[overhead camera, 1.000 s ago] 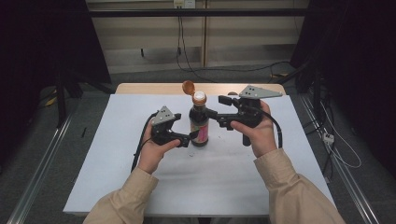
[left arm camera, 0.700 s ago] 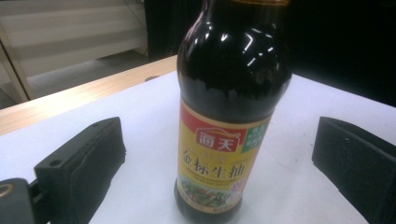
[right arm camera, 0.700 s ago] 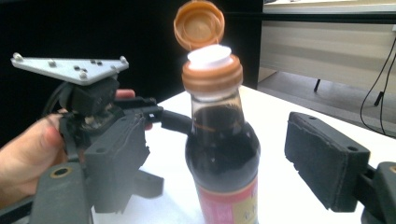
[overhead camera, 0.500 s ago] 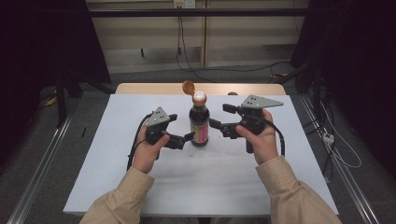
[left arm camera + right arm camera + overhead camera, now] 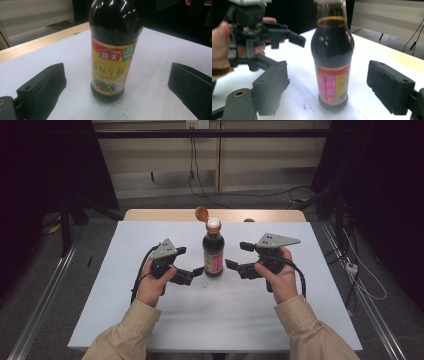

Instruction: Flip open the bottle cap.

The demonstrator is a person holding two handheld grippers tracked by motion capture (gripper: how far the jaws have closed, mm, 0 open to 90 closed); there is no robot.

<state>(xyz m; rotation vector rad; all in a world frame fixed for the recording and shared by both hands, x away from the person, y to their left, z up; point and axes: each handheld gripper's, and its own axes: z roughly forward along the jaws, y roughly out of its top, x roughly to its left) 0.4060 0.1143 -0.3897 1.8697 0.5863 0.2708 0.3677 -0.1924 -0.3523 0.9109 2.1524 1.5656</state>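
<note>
Here, one sauce bottle [image 5: 213, 251] upright on table [image 5: 120, 290], two tools — left tool [image 5: 192, 264], right tool [image 5: 236, 256] — both agape, untouching.

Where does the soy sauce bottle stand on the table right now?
In the high view, the soy sauce bottle stands upright mid-table, between the left gripper and right gripper.

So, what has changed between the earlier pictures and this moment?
The right gripper has come down from the neck of the soy sauce bottle to its label, a little away from it, and its jaws have just been opening; they now stand apart on either side without touching. The left gripper has let go and drawn slightly back, open. The bottle stays upright on the table, its orange cap flipped open.
</note>
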